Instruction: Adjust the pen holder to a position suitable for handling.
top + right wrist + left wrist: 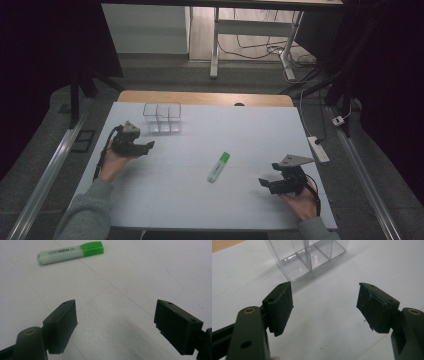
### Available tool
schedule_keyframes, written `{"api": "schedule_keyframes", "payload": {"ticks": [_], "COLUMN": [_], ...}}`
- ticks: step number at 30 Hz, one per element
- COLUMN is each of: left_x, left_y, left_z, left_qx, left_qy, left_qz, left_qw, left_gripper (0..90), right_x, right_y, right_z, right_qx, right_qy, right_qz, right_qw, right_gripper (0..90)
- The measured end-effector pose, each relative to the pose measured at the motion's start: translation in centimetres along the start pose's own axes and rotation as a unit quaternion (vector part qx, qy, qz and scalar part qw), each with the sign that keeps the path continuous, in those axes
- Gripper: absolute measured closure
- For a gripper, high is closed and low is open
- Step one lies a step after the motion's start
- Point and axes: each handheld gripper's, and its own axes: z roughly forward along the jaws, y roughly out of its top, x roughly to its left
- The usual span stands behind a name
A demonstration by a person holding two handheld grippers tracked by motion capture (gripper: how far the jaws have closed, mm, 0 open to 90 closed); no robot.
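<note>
One green-capped highlighter (219, 166), one clear divided box (162, 117), two grippers — left gripper (149, 145) and right gripper (263, 182) both spread, empty.

A pale highlighter (218, 167) with a green cap lies on the white table (200, 200); the divided box (162, 117) is clear

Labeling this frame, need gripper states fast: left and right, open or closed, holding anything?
Left gripper: open, holding nothing, clear divided box just ahead.
Right gripper: open, holding nothing, green highlighter lies ahead on the table.
</note>
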Motion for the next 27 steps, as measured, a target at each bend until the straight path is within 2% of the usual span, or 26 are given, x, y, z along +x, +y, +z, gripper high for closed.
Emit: {"api": "schedule_keyframes", "payload": {"ticks": [10,13,21,24,27], "left_x": [1.7,2.2,3.6,4.2,4.5], "left_y": [0.3,0.5,0.6,0.8,1.2], "left_z": [1.6,1.8,2.5,2.9,3.3], "left_qx": [0.007,0.003,0.002,-0.006,-0.008], "left_qy": [0.007,0.014,0.015,0.017,0.02], "left_qz": [-0.02,-0.025,-0.041,-0.052,-0.051], "left_qw": [0.9998,0.9996,0.999,0.9985,0.9985], "left_gripper": [30.4,30.9,33.4,36.3,40.6], "right_x": [0.2,0.2,0.2,0.2,0.2], "right_y": [0.1,0.0,0.0,0.0,0.0], "right_z": [0.2,0.3,0.4,0.4,0.4], "right_qx": [0.0,0.001,0.004,0.004,0.004], "right_qy": [0.003,0.005,0.003,0.003,0.003], "right_qz": [-0.002,-0.002,-0.001,-0.002,-0.001], "right_qw": [1.0,1.0,1.0,1.0,1.0], "right_gripper": [18.2,18.2,18.2,18.2,18.3]}}
